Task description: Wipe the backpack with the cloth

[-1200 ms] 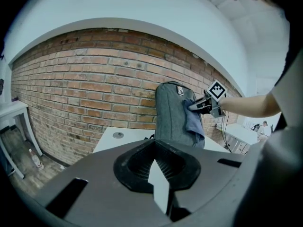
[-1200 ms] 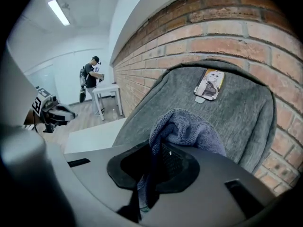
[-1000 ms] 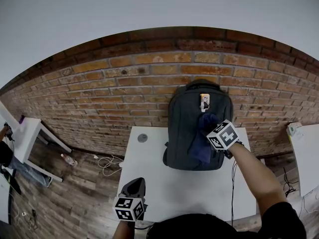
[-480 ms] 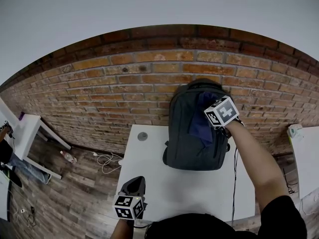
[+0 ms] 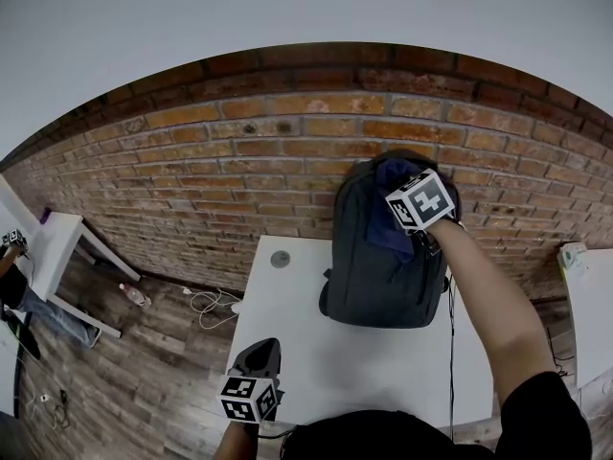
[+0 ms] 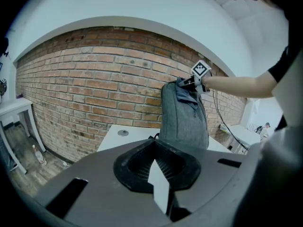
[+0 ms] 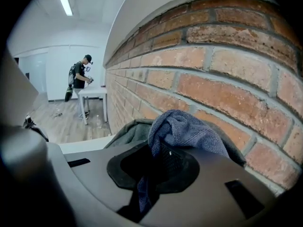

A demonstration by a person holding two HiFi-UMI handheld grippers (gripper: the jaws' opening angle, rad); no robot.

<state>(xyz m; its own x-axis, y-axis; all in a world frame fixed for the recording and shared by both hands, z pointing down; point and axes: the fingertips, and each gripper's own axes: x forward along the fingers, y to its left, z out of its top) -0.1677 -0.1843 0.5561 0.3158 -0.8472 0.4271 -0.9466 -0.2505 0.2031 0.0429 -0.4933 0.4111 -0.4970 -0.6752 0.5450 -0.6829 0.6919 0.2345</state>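
Burying the jaw tips of the right gripper under folds of the cloth; masking the backpack top behind both; leaving the round disc on the table too small for identifying.

Jaws together, the left tool faces the upright backpack.

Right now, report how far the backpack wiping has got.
Done: over the last second the cloth has travelled up the front of the backpack from its middle. In hand: the right hand-held gripper, shut on the cloth, holds it at the top, close to the brick wall. Left, as far as I can tell: the sides and lower front. The left hand-held gripper hangs empty near the table.
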